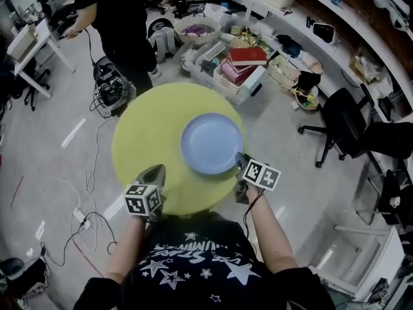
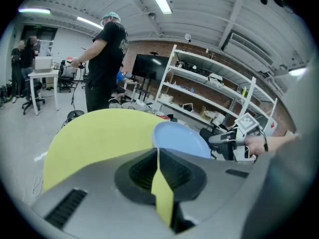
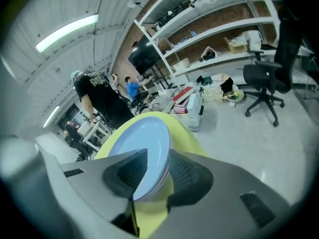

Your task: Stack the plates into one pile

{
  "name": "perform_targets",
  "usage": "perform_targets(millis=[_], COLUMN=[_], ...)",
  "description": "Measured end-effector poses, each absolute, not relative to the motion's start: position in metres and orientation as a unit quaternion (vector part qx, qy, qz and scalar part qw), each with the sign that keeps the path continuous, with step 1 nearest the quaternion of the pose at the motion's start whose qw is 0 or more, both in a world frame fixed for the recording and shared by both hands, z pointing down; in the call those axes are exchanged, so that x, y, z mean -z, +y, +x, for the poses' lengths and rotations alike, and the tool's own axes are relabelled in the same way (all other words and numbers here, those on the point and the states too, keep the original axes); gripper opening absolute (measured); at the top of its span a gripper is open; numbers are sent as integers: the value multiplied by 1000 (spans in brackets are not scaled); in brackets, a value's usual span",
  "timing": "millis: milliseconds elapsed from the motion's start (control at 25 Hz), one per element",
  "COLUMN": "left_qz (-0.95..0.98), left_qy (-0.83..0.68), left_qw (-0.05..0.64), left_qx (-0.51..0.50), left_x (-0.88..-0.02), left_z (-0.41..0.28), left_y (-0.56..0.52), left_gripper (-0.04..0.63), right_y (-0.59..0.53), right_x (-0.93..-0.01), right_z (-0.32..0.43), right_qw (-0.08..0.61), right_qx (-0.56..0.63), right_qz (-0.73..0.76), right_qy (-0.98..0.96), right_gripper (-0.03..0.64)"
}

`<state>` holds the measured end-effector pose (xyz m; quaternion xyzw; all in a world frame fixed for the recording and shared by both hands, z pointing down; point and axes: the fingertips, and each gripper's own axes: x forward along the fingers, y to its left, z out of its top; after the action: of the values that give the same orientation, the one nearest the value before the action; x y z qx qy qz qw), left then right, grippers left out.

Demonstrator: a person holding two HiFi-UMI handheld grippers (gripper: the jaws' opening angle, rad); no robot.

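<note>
Found on round yellow-green table (image 1: 145, 131), right of centre: pile of pale blue round plates (image 1: 211, 144), lying flat and wholly within the tabletop. Seen at the pile's near edge in the right gripper view: more than one rim, blue on top, a paler one beneath.

Right claw (image 1: 240, 161) set at the pile's near-right rim, angled downward. Confirmed in the right gripper view: jaws of right claw (image 3: 158, 154) parted and astride the rim of the plates (image 3: 142, 141), one pad over the top face, the other outside the edge. Yellow of the table (image 3: 149, 210) showing in the gap below; no pressing of pads on the rim made out.

Left claw (image 1: 153, 172) placed over the table's near edge, left of the pile and well apart from it. Confirmed in the left gripper view: jaws of left claw (image 2: 157, 152) drawn together to a thin slit, nothing held, only table yellow showing through. Visible beyond in the same view: plates (image 2: 182, 138), with right claw (image 2: 215, 139) at their right edge.

Noted on the floor past the table: person in black clothing (image 1: 122, 24) standing, crates of clutter (image 1: 232, 66), black office chair (image 1: 345, 124) off to the right.
</note>
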<state>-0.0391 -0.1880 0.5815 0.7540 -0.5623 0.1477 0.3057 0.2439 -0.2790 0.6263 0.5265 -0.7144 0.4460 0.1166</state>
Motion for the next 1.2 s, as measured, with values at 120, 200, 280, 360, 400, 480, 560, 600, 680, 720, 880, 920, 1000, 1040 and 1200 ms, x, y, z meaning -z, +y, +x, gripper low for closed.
perform_targets(millis=[120, 200, 280, 360, 400, 480, 560, 600, 680, 720, 880, 920, 1000, 1040, 1200], left_qz=[741, 735, 734, 735, 736, 740, 744, 745, 746, 747, 748, 749, 751, 751, 755], left_qy=[-579, -584, -584, -583, -582, -582, -583, -584, -585, -586, -585, -585, -584, -584, -583], left_qw=[310, 312, 314, 314, 313, 306, 295, 291, 289, 289, 289, 288, 287, 285, 281], left_qx=[-141, -143, -148, -148, -146, -141, -138, -136, -130, -126, -119, -118, -115, -114, -108], left_x=[-582, -582, -583, -585, -585, -581, -574, -571, -564, -561, -554, -553, -551, -551, -548], left_z=[-44, -46, -46, -46, -46, -46, -49, -52, -56, -59, -69, -71, -75, -77, -84], left_y=[-181, -176, -173, -170, -168, -165, -161, -158, -149, -142, -110, -101, -85, -77, -46], left_gripper=[26, 26, 26, 26, 26, 26, 26, 26, 26, 26, 26, 26, 26, 26, 26], right_y=[-289, -295, -299, -298, -296, -289, -282, -277, -266, -259, -229, -221, -204, -196, -166], right_x=[-612, -599, -587, -581, -579, -576, -571, -568, -563, -561, -556, -556, -556, -556, -551], right_z=[253, 253, 248, 240, 235, 224, 213, 208, 199, 194, 179, 176, 169, 166, 156], right_qw=[129, 130, 124, 117, 114, 107, 101, 99, 98, 98, 95, 94, 92, 91, 90], right_qx=[-383, -340, -310, -292, -287, -281, -280, -280, -279, -278, -278, -280, -283, -283, -275], right_qz=[542, 544, 542, 533, 525, 510, 498, 493, 487, 485, 483, 483, 483, 482, 481], right_qy=[-737, -756, -771, -786, -793, -806, -815, -818, -821, -823, -825, -824, -824, -824, -827], right_gripper=[121, 91, 49, 34, 32, 29, 28, 26, 26, 26, 26, 26, 26, 26, 26])
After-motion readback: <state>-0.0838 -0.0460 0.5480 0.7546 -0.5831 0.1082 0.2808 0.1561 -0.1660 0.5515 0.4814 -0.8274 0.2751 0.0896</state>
